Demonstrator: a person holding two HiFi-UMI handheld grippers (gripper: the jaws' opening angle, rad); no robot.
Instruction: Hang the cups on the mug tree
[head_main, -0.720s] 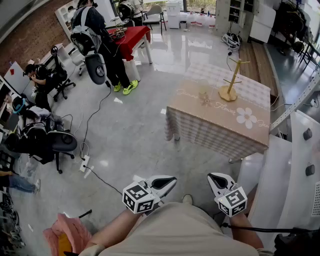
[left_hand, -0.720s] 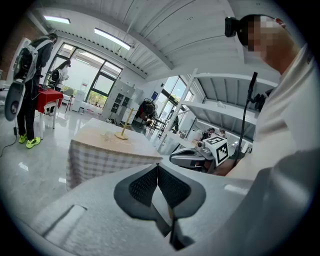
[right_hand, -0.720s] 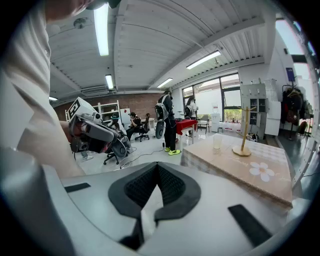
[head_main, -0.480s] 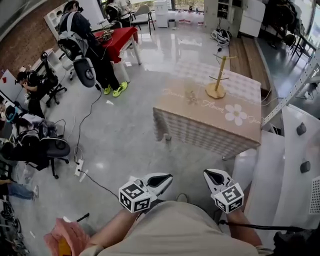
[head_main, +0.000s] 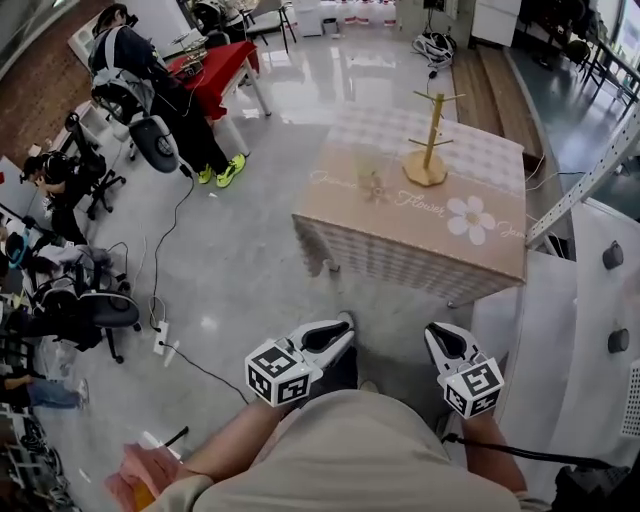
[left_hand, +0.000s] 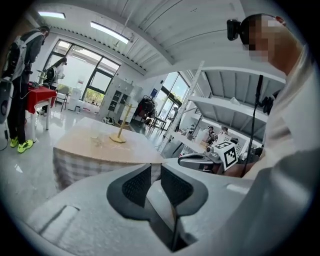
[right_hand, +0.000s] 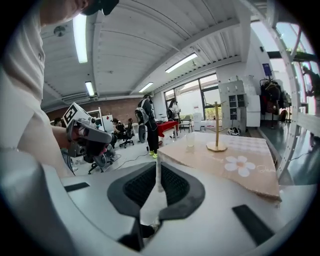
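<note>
Near the bottom of the head view, both grippers were held out over the glossy grey floor (head_main: 250, 270), well apart from the tabletop (head_main: 400, 218) on the far side. On the left gripper (head_main: 335, 338) the jaws were drawn almost together, with only a thin slit between the ribbed pads and nothing in it. The right gripper (head_main: 442, 338) matched it, jaws all but closed and empty. Both pointed slightly downward toward the tabletop, which wore a beige cloth printed with a white flower and a checked skirt hanging down its sides. A wooden mug tree (head_main: 428, 150) stood upright on its round base toward the far right part of that cloth. A clear cup (head_main: 372, 183) sat on the cloth just left of the tree and apart from it; whether more than one stood there was too small to tell. At the far left a person (head_main: 130, 70) in dark clothes stood beside a red table (head_main: 215, 70), with an office chair (head_main: 110, 310) nearer on the left
</note>
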